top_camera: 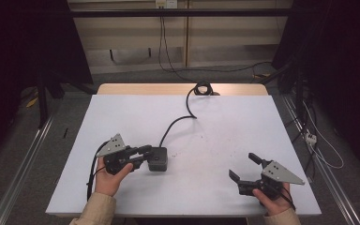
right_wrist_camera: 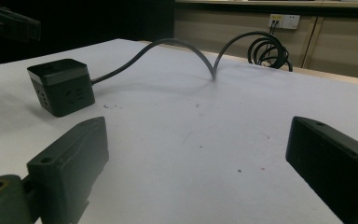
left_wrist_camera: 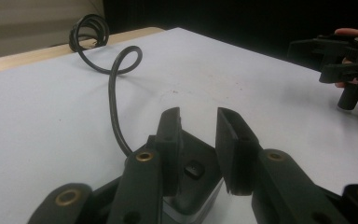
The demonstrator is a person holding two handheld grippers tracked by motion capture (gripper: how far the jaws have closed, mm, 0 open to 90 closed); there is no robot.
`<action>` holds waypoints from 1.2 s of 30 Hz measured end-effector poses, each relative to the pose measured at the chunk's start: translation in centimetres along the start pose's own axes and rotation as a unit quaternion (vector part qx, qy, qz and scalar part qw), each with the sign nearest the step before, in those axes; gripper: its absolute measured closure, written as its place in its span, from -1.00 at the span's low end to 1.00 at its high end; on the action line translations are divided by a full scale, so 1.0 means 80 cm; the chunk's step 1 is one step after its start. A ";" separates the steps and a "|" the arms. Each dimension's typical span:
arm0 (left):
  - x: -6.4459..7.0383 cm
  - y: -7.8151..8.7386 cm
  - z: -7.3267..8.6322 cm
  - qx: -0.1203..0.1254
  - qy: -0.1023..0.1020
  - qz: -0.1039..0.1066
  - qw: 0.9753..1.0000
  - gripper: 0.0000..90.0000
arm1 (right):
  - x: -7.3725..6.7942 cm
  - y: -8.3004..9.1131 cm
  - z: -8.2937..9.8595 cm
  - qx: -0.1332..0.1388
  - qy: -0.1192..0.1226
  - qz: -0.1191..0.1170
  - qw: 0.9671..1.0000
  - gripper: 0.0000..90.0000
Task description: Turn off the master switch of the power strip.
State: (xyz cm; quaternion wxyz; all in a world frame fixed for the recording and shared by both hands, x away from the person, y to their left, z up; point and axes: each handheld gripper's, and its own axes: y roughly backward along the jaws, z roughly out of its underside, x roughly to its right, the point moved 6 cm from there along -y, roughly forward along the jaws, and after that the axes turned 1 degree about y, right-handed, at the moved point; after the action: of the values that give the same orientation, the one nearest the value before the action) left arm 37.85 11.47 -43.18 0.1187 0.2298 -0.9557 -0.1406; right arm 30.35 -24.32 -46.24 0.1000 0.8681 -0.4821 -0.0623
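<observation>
Black socket cube (top_camera: 158, 158) sits left of centre on the white desk (top_camera: 225, 126); left gripper (top_camera: 143, 153) straddles its top, jaws narrowly apart, likely to steady it; right gripper (top_camera: 245, 168) waits spread wide, well apart.

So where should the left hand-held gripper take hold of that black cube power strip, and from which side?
Grip the cube power strip across two opposite flat side walls, coming from the left, opposite the face where its cable exits. The flat parallel walls suit the two jaws, and that approach probably keeps the cable clear. The left hand-held gripper is already at it, jaws apart above its top.
</observation>
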 end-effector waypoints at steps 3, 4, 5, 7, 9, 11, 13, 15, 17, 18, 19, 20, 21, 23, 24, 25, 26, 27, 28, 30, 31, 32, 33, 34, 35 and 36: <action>0.001 -0.001 0.000 -0.002 0.000 0.001 1.000 0.61 | 0.000 0.000 0.000 0.000 0.001 0.001 1.000 -0.87; 0.001 -0.001 0.000 -0.003 -0.001 0.000 1.000 0.62 | 0.000 0.000 0.000 0.000 0.001 0.001 1.000 -0.87; 0.000 -0.002 0.000 -0.005 -0.001 0.001 1.000 0.64 | 0.000 0.000 0.000 0.000 0.001 0.001 1.000 -0.87; 0.000 -0.002 0.000 -0.007 -0.002 -0.003 1.000 0.68 | 0.000 0.000 0.000 0.000 0.001 0.001 1.000 -0.87; 0.000 -0.002 0.000 -0.011 -0.002 0.001 1.000 0.75 | 0.000 0.000 0.000 0.000 0.001 0.001 1.000 -0.87; -0.001 -0.002 0.000 -0.014 -0.001 0.001 1.000 0.83 | 0.000 0.000 0.000 -0.001 0.001 0.001 1.000 -0.87; -0.001 -0.002 0.000 -0.016 0.000 0.001 1.000 0.91 | 0.000 0.000 0.000 -0.001 0.001 0.001 1.000 -0.87; -0.001 -0.002 0.001 -0.021 0.000 0.001 1.000 0.94 | 0.000 0.000 0.000 -0.001 0.002 0.002 1.000 -0.87; -0.002 -0.002 0.001 -0.023 0.001 0.002 1.000 0.98 | 0.000 0.000 0.000 -0.001 0.002 0.001 1.000 -0.87; -0.001 -0.002 0.001 -0.024 0.002 0.002 1.000 1.00 | 0.001 0.001 0.000 -0.001 0.002 0.002 1.000 -0.87; -0.001 -0.002 0.001 -0.025 0.002 0.002 1.000 1.00 | 0.001 0.001 0.000 -0.001 0.002 0.002 1.000 -0.87; -0.001 -0.002 0.001 -0.027 0.002 0.003 1.000 1.00 | 0.001 0.001 0.000 -0.001 0.002 0.002 1.000 -0.87; -0.001 -0.002 0.002 -0.029 0.001 0.002 1.000 1.00 | 0.001 0.001 0.000 -0.001 0.002 0.002 1.000 -0.87; -0.001 -0.003 0.003 -0.033 0.002 0.001 0.999 1.00 | 0.001 0.001 0.000 0.000 0.003 0.002 1.000 -0.87; -0.001 -0.003 0.003 -0.035 0.000 0.001 0.999 1.00 | 0.001 0.001 0.000 0.000 0.003 0.002 1.000 -0.87; -0.001 -0.004 0.003 -0.037 -0.003 0.000 0.999 1.00 | 0.001 0.001 0.000 0.000 0.003 0.002 1.000 -0.87; -0.001 -0.004 0.004 -0.038 -0.002 -0.001 0.999 1.00 | 0.001 0.001 0.000 0.000 0.003 0.002 1.000 -0.87; 0.000 -0.005 0.004 -0.040 -0.002 -0.001 0.999 1.00 | 0.001 0.001 0.000 -0.001 0.003 0.002 1.000 -0.87; 0.000 -0.005 0.004 -0.041 -0.002 -0.001 0.999 1.00 | 0.001 0.001 0.000 -0.001 0.003 0.002 1.000 -0.87; 0.000 -0.006 0.005 -0.045 -0.002 0.000 0.999 1.00 | 0.001 0.001 0.000 -0.001 0.003 0.002 1.000 -0.87; 0.001 -0.007 0.005 -0.045 0.000 0.002 0.999 1.00 | 0.001 0.001 0.000 -0.001 0.003 0.002 1.000 -0.87; 0.001 -0.008 0.005 -0.048 -0.001 0.004 0.999 1.00 | 0.001 0.001 0.000 -0.001 0.003 0.002 1.000 -0.87; 0.001 -0.009 0.006 -0.050 -0.001 0.004 0.999 1.00 | 0.001 0.001 0.000 -0.001 0.003 0.003 1.000 -0.87; 0.001 -0.010 0.006 -0.051 0.000 0.004 0.999 1.00 | 0.001 0.001 0.000 -0.001 0.003 0.003 1.000 -0.87; 0.001 -0.011 0.006 -0.051 0.001 0.004 0.999 1.00 | 0.001 0.001 0.000 -0.001 0.003 0.002 1.000 -0.87; 0.001 -0.012 0.006 -0.052 0.003 0.005 0.999 1.00 | 0.001 0.001 0.000 0.000 0.004 0.003 1.000 -0.87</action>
State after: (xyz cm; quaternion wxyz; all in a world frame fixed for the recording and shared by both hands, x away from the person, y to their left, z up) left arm 38.04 10.74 -43.92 0.1339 0.2190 -0.9479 -0.1887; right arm 30.36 -24.42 -46.21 0.1021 0.8671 -0.4839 -0.0591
